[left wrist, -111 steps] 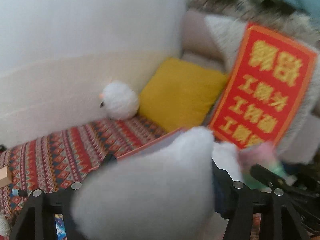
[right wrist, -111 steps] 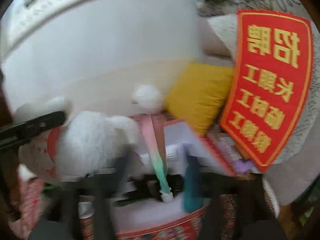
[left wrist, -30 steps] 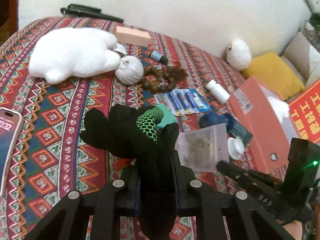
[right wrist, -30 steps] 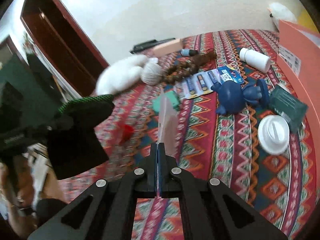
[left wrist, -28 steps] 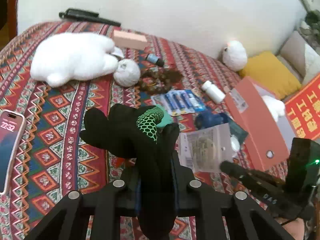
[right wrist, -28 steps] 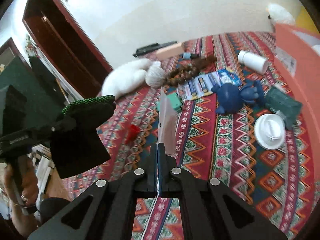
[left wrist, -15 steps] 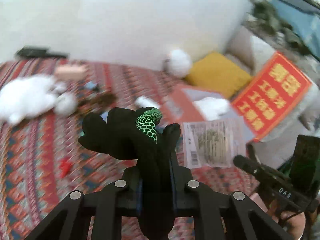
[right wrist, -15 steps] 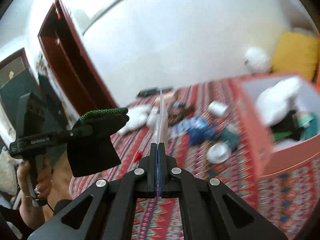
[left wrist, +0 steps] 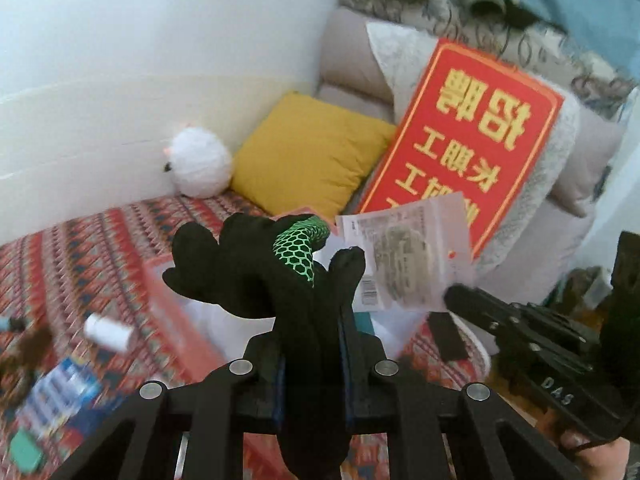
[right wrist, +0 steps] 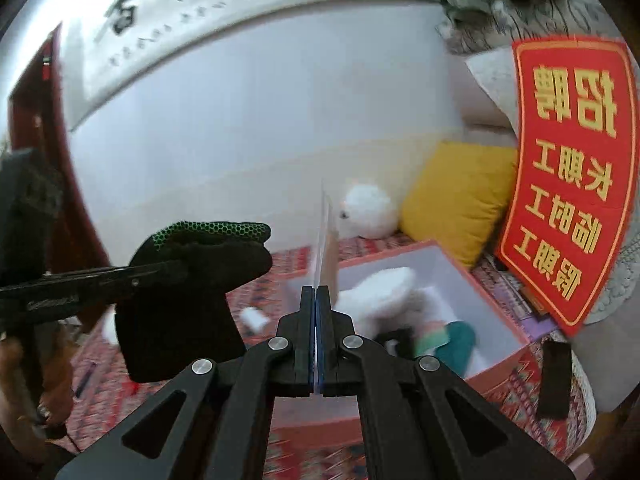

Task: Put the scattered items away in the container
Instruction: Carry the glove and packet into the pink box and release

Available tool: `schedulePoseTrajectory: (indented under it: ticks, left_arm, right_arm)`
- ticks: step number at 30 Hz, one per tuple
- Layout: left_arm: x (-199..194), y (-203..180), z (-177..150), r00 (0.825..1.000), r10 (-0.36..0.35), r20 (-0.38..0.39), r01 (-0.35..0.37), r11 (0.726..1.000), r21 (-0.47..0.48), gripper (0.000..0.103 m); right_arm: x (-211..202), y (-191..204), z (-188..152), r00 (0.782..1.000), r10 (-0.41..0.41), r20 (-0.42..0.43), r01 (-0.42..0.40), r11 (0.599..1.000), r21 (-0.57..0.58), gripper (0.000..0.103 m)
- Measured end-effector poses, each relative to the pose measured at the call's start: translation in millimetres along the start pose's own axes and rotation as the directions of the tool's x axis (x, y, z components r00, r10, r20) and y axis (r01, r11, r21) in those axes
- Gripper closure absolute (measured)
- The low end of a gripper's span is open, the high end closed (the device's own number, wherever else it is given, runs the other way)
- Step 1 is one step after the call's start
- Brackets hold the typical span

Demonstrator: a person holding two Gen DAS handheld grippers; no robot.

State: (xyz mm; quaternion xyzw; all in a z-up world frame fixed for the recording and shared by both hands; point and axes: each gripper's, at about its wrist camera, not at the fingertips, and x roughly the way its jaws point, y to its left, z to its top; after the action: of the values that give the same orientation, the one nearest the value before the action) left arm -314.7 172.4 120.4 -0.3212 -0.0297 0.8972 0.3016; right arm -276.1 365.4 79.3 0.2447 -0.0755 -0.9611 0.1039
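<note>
Both grippers have swung away from the clutter on the bed and now face the pink box (right wrist: 496, 308); a second ago they were looking down at the scattered bits on the patterned bedspread (left wrist: 80, 256). That turn puts both loads just short of the drop.

The left gripper (left wrist: 312, 344) has its fingers closed tight on a black glove (left wrist: 256, 272) with a green honeycomb patch, which flops forward over the tips. The right gripper (right wrist: 316, 320) is pinched fully together on a clear plastic packet (left wrist: 404, 264), seen edge-on from its own camera. Both items are in the air, near the box's front wall but not yet clearly over the opening.

Inside the box lie a white plush toy (right wrist: 384, 292) and something teal (right wrist: 460, 340), though blur makes the rest hard to name. A white bottle (left wrist: 108, 332) and a blue battery pack (left wrist: 60, 396) lie outside on the bedspread, so more trips look necessary after these two go in.
</note>
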Motion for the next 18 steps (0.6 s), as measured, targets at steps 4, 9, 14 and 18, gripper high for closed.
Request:
schedulePoseTrajectory:
  ticks: [4,9,14,18]
  left_arm:
    - [56,4,4,0.997,0.068,-0.023,-0.068,0.998,-0.008,0.045]
    - [30,27,-35,0.993,0.116,0.017,-0.116,0.993,-0.021,0.021]
    - [-47,67,-112,0.965,0.255,0.056,-0.251,0.966,-0.056,0.013]
    - [-98,106,-177,0.906,0.422,0.033,-0.419,0.906,-0.065,0.010]
  right_arm:
    - [62,-35,-20,0.979,-0.121,-0.163,0.121,0.993,-0.009,0.022]
    - [64,-33,-65,0.970,-0.112,-0.215,0.109,0.994,-0.023,0.000]
    - [12,6,-86,0.984,-0.149,-0.102,0.144,0.988,-0.056,0.000]
    - [-28,65,-88,0.993,-0.115,0.007,0.116,0.991,-0.071,0.000]
